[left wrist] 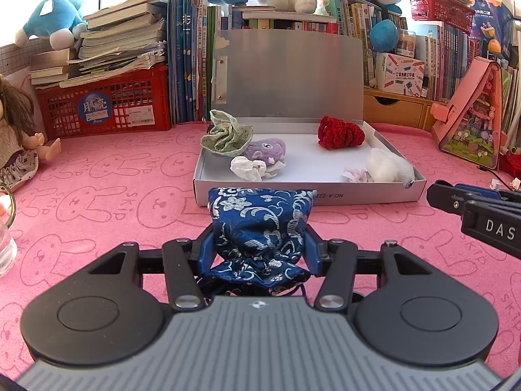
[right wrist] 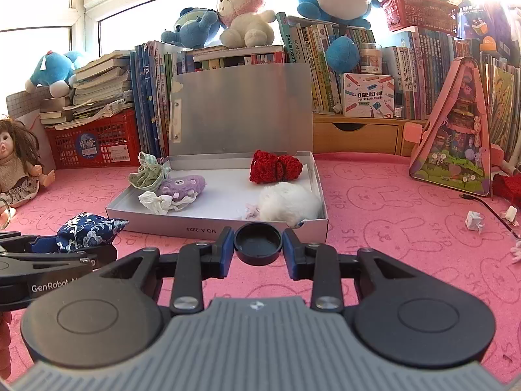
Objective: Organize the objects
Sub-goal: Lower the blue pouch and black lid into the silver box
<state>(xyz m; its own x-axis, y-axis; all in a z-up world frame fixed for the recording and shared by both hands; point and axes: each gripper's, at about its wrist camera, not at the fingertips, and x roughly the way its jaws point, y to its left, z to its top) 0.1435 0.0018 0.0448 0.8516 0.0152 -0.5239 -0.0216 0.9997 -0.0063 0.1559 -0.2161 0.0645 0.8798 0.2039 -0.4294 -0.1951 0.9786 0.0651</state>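
Note:
My left gripper (left wrist: 259,247) is shut on a blue brocade pouch (left wrist: 260,224) with a silver flower pattern, held above the pink mat just in front of the open silver box (left wrist: 309,194). My right gripper (right wrist: 258,249) is shut on a small round black cap (right wrist: 258,242), also just before the box's front wall (right wrist: 195,228). In the box lie a green cloth (left wrist: 224,135), a purple plush (left wrist: 265,150), crumpled white paper (left wrist: 249,167), a red knitted piece (left wrist: 340,132) and a white fluffy ball (left wrist: 389,164). The pouch (right wrist: 88,229) and left gripper show at the right view's left edge.
The box lid (left wrist: 289,71) stands upright against a wall of books. A red crate (left wrist: 104,104) and a doll (left wrist: 16,137) are at the left, a pink triangular toy house (right wrist: 456,137) at the right. A folded paper scrap (right wrist: 473,221) and a cable (right wrist: 488,208) lie on the mat.

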